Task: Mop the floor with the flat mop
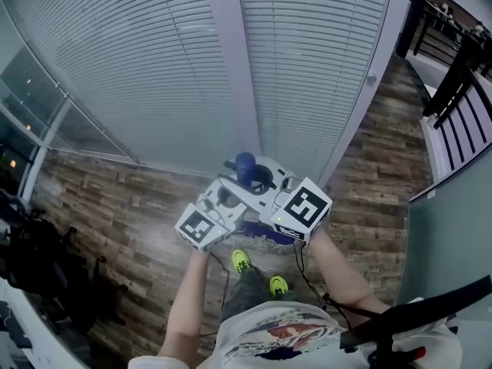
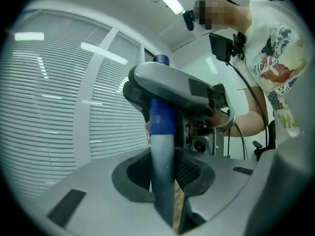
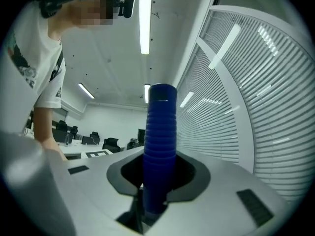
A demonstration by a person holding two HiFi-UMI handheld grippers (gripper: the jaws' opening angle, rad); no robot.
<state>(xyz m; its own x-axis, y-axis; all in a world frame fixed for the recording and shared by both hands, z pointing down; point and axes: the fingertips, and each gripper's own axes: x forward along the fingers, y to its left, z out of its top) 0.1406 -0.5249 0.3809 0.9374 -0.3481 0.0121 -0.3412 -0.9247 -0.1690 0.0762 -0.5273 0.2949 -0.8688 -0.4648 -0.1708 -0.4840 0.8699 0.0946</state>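
Note:
The flat mop's handle stands upright in front of me, its blue ribbed top (image 1: pixel 244 164) showing above both grippers in the head view. A pale purple mop pad (image 1: pixel 265 241) lies on the wooden floor just ahead of my shoes. My left gripper (image 1: pixel 229 196) is shut on the grey pole (image 2: pixel 161 151), just under the blue grip. My right gripper (image 1: pixel 267 180) sits higher and is shut on the blue ribbed grip (image 3: pixel 160 141). In the left gripper view the pole fills the gap between the jaws (image 2: pixel 165 181). The right gripper view shows the grip clamped between its jaws (image 3: pixel 157 191).
White blinds (image 1: pixel 154 68) cover the window wall straight ahead. Dark wood floor (image 1: pixel 115 221) runs left and right. Black equipment (image 1: pixel 38 260) stands at the left, a dark railing (image 1: pixel 461 91) and a grey partition (image 1: pixel 453 237) at the right. Yellow-green shoes (image 1: pixel 241 261) show below the grippers.

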